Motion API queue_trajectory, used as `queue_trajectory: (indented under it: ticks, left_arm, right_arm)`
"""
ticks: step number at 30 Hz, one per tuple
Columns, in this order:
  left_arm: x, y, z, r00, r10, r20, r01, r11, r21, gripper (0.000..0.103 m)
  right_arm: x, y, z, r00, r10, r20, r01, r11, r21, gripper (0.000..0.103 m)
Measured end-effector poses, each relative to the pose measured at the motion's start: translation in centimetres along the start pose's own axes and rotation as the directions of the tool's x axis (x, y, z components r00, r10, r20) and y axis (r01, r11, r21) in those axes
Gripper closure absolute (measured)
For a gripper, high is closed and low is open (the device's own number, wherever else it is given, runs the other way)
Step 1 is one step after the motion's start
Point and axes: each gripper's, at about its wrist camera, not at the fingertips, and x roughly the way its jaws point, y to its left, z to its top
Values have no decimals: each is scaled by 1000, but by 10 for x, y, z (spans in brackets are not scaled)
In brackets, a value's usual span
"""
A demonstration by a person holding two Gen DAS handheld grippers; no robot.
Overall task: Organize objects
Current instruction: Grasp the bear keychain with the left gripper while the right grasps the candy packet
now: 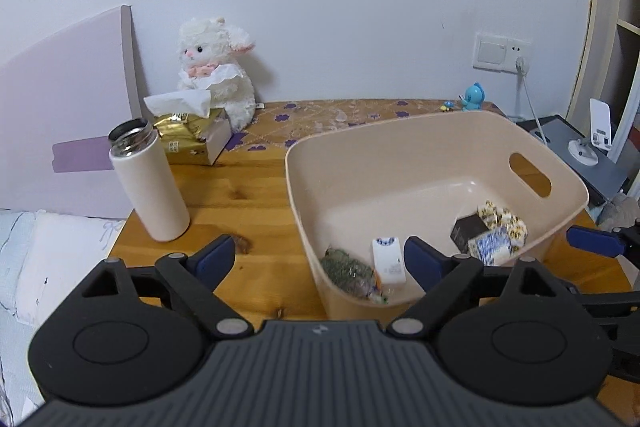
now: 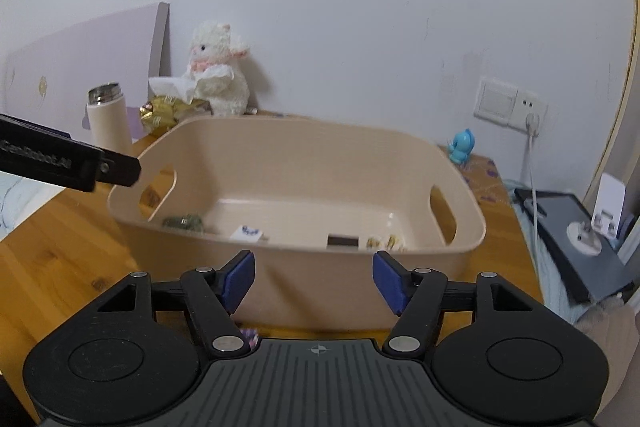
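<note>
A white wall backs one wooden table (image 1: 248,195). On it sits one beige bin (image 1: 400,147) holding four small items: a green packet (image 1: 346,271), a white card (image 1: 388,259), a dark box (image 1: 468,231), a patterned pack (image 1: 500,231). One uncapped flask (image 1: 148,183) stands left of the bin. Left gripper (image 1: 318,261) and right gripper (image 2: 314,281) gape wide, empty. "Genrobot.AI" is legible on the left gripper's side.

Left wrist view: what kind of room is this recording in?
Most likely a bedroom at home. A wooden table stands against a white wall beside bedding, with a plush lamb and tissue box at the back and a beige bin holding small items.
</note>
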Motion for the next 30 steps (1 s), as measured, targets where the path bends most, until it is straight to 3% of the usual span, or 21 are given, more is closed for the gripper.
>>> queue_trajectory:
  ticks: [10,20,25,30]
  left_arm:
    - [22,16,-49,991,-4,-133,0,1000,-27,11]
    - [52,23,-82,974,4,-227,-10,1000,-26,11]
    - [63,21,-89,967,4,-256,-12,1000,-28,11]
    - [68,10,-90,965,-24,-261,16,999,-35,11]
  right_arm:
    - [14,15,-31,993,57,-99,-56,998,14,33]
    - [40,42,-49,972,136,-189,-143,989,-23,31]
    - [54,39,-55,967,133,-218,-136,991,-1,31]
    - [70,26,-57,970,80,-228,-77,997,23,32]
